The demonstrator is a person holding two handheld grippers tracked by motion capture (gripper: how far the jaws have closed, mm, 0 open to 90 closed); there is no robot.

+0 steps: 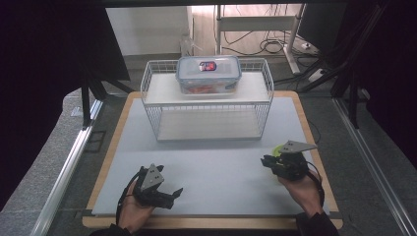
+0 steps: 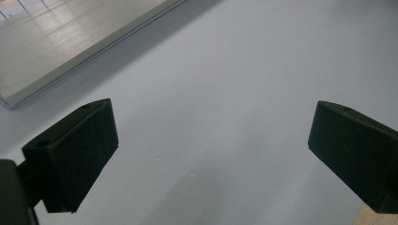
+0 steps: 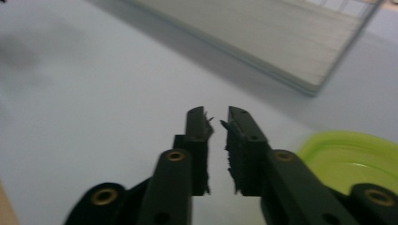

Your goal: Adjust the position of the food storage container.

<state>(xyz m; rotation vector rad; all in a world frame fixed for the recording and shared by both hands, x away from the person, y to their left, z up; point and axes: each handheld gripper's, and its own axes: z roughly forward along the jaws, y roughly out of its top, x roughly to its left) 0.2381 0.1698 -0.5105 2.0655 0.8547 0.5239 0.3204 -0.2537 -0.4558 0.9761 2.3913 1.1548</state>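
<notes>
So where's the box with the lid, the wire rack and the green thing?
Lidded box [image 1: 209, 73], high view, lid top.
Wire rack [image 1: 265, 101], high view, right wall.
Green thing [image 3: 349, 157], right gripper view, top face.

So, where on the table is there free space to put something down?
The widest bare patch is the grey mat between the wire rack and the two grippers. The rack's lower shelf is bare too. Its upper shelf is crowded in the middle by the clear lidded box. Near the right gripper, a green lid takes up room.
</notes>
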